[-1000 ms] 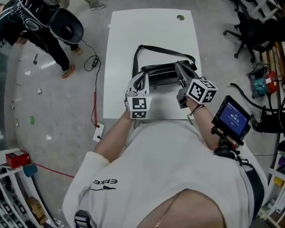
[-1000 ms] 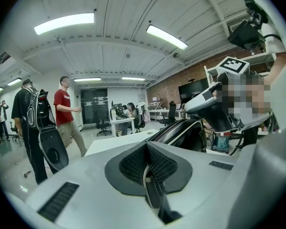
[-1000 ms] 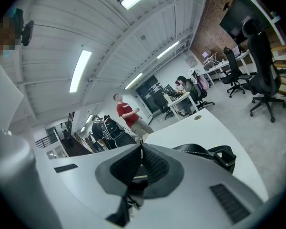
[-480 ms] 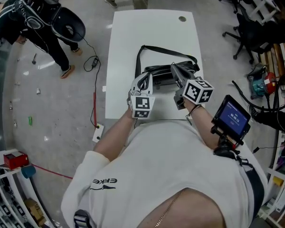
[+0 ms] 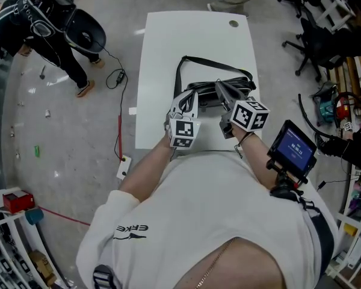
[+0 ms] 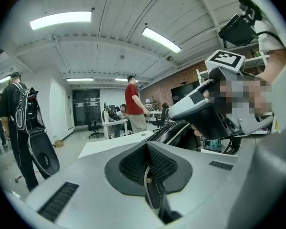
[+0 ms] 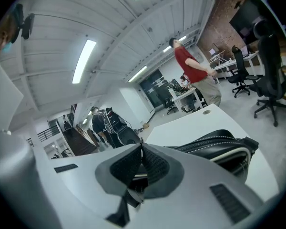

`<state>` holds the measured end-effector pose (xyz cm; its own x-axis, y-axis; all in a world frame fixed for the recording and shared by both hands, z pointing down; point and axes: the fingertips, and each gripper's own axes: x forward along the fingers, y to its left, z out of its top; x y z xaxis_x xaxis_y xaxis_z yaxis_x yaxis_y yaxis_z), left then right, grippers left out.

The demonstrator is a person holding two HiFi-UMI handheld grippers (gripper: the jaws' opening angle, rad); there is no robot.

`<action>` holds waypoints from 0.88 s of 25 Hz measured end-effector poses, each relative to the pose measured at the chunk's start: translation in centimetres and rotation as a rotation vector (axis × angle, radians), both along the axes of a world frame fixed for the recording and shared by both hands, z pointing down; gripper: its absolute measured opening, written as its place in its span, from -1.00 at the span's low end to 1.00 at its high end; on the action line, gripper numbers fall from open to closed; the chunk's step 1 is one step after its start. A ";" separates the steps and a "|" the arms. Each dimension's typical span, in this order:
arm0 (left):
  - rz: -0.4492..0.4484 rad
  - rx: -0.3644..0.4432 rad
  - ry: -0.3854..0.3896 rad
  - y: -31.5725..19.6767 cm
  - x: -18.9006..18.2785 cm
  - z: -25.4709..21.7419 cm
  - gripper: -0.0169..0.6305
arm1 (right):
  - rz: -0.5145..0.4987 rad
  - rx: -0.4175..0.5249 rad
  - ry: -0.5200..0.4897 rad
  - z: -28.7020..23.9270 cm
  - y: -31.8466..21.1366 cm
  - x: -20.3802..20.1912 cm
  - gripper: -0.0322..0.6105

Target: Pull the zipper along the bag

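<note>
A black bag (image 5: 210, 94) with white stitching and a long strap lies on the white table (image 5: 168, 53). My left gripper (image 5: 189, 98) is at the bag's left end, shut on a black, white-edged strip of the bag (image 6: 151, 187). My right gripper (image 5: 220, 88) reaches over the bag's top from the right. In the right gripper view it (image 7: 141, 159) is shut on a small black tab (image 7: 133, 194) that looks like the zipper pull. The bag's body (image 7: 214, 144) curves away to the right of its jaws. The left gripper view shows the right gripper (image 6: 200, 111) close above the bag (image 6: 174, 132).
A person in a red shirt (image 6: 133, 104) walks beyond the table's far end. Someone carrying a black backpack (image 5: 48, 23) stands on the floor at left, near a cable (image 5: 120, 137). Office chairs (image 5: 316, 35) stand at right. A small screen (image 5: 295, 149) sits by my right forearm.
My right gripper has slid a little to the left along the bag's top, closer to the left gripper. The left gripper has kept its hold at the bag's end.
</note>
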<state>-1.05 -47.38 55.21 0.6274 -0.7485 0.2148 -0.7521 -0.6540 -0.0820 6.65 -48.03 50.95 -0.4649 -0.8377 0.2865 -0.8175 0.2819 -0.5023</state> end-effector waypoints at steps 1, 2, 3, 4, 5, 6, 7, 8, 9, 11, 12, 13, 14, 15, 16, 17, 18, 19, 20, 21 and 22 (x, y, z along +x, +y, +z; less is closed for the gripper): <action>0.004 0.003 -0.003 0.0 0.0 -0.1 -0.94 | 0.002 0.001 0.000 -0.1 0.0 0.1 -0.87; 0.006 0.005 -0.008 -0.1 0.0 -0.2 -0.94 | 0.004 0.002 0.001 -0.1 0.0 0.2 -0.87; 0.003 0.004 -0.013 -0.1 -0.2 -0.2 -0.94 | 0.008 0.003 0.001 -0.2 -0.1 0.3 -0.87; -0.002 0.001 -0.018 -0.2 -0.4 -0.2 -0.93 | 0.014 0.003 0.002 -0.3 -0.1 0.5 -0.87; -0.006 -0.004 -0.020 -0.2 -0.7 0.0 -0.93 | 0.020 0.002 0.003 -0.3 -0.2 0.8 -0.87; -0.004 -0.012 -0.023 -0.1 -1.0 0.3 -0.93 | 0.026 0.001 0.004 -0.3 -0.2 1.1 -0.87; 0.004 -0.022 -0.028 0.0 -1.2 0.7 -0.93 | 0.030 0.001 0.005 -0.3 -0.2 1.3 -0.87; 0.017 -0.034 -0.034 0.2 -1.4 1.2 -0.93 | 0.033 0.001 0.006 -0.3 -0.2 1.4 -0.87; 0.032 -0.045 -0.043 0.4 -1.4 1.6 -0.93 | 0.036 0.001 0.008 -0.3 -0.3 1.5 -0.87; 0.067 -0.056 -0.071 0.8 -1.3 2.4 -0.93 | 0.040 0.000 0.012 -0.3 -0.4 1.6 -0.87; 0.086 -0.055 -0.091 1.0 -1.0 2.8 -0.93 | 0.043 -0.001 0.014 -0.3 -0.4 1.7 -0.87; 0.105 -0.051 -0.112 1.2 -0.7 3.2 -0.93 | 0.046 -0.002 0.017 -0.3 -0.4 1.9 -0.87; 0.121 -0.045 -0.133 1.3 -0.3 3.5 -0.93 | 0.047 -0.003 0.021 -0.2 -0.4 2.0 -0.87; 0.133 -0.041 -0.149 1.3 0.0 3.8 -0.93 | 0.049 -0.003 0.027 -0.2 -0.4 2.1 -0.87; 0.139 -0.037 -0.161 1.3 0.3 4.0 -0.93 | 0.049 -0.003 0.034 -0.1 -0.4 2.2 -0.87; 0.141 -0.033 -0.169 1.2 0.5 4.2 -0.93 | 0.050 -0.003 0.041 0.0 -0.4 2.3 -0.87; 0.140 -0.031 -0.172 1.1 0.7 4.3 -0.93 | 0.051 -0.004 0.048 0.0 -0.4 2.4 -0.87; 0.139 -0.031 -0.171 1.0 0.8 4.3 -0.93 | 0.052 -0.005 0.052 0.1 -0.4 2.4 -0.87; 0.140 -0.033 -0.169 0.9 0.9 4.3 -0.93 | 0.052 -0.007 0.056 0.1 -0.4 2.5 -0.87; 0.142 -0.034 -0.167 0.9 1.0 4.4 -0.93 | 0.052 -0.008 0.060 0.1 -0.4 2.6 -0.87; 0.145 -0.034 -0.169 0.9 1.1 4.4 -0.93 | 0.052 -0.009 0.063 0.1 -0.4 2.6 -0.87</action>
